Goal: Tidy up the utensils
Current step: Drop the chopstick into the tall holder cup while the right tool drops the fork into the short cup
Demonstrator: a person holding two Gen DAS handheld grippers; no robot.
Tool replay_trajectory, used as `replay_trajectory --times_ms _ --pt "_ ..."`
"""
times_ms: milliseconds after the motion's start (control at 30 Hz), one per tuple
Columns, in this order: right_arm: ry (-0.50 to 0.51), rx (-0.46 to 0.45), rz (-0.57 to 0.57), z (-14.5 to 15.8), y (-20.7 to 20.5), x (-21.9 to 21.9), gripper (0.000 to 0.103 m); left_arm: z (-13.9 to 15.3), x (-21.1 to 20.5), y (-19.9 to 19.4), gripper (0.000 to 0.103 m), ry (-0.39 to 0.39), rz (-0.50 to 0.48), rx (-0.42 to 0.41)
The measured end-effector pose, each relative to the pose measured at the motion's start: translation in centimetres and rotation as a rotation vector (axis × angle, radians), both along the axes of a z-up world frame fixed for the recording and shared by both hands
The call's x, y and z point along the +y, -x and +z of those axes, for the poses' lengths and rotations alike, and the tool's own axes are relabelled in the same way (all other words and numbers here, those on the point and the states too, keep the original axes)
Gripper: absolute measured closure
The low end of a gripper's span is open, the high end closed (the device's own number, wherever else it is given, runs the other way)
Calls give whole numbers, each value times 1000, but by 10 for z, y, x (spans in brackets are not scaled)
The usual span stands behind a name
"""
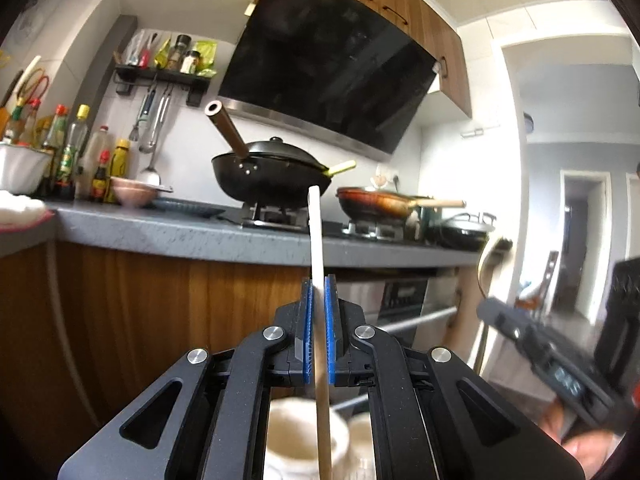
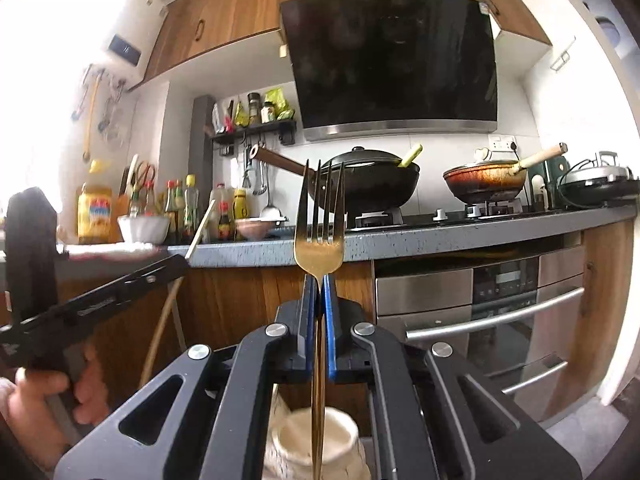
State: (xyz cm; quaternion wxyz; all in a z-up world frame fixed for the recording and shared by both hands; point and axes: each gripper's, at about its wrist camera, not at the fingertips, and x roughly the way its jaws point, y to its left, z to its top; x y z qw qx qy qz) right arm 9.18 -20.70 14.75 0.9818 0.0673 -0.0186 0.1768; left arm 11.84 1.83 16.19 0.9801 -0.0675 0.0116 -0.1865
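Observation:
My left gripper (image 1: 319,284) is shut on a long pale wooden utensil (image 1: 315,232), which stands upright between the blue pads. Below it is a blurred cream ceramic jar (image 1: 296,432) with a second pale jar (image 1: 360,440) beside it. My right gripper (image 2: 319,280) is shut on a gold fork (image 2: 320,240), tines up, over the cream jar (image 2: 316,440). Each view shows the other gripper held in a hand: the right gripper (image 1: 486,308) at the right edge, the left gripper (image 2: 182,260) at the left with its wooden utensil (image 2: 200,228).
Ahead runs a grey countertop (image 2: 400,240) with a lidded black wok (image 2: 372,184) and a brown frying pan (image 2: 484,180) on the hob. Sauce bottles (image 2: 180,208) and bowls stand at the left. A steel oven (image 2: 480,312) sits under the counter, with a black hood (image 2: 396,60) above.

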Motion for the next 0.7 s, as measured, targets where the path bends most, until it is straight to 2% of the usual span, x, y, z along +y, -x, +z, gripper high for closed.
replay_trajectory --times_ms 100,200,333,500,700 --pt "-49 14 22 -2 -20 -2 99 -3 -14 -32 97 -30 44 10" --pt "-84 38 20 -13 -37 -4 99 -18 -20 -57 97 -50 63 55" --pt "-71 95 15 -34 -56 -1 99 -37 -20 -75 97 -84 93 90" --pt "-29 206 38 -57 -70 4 99 -54 -12 -62 97 -88 99 102" --pt "26 280 40 -79 -59 2 99 -71 -12 -21 97 -140 98 106"
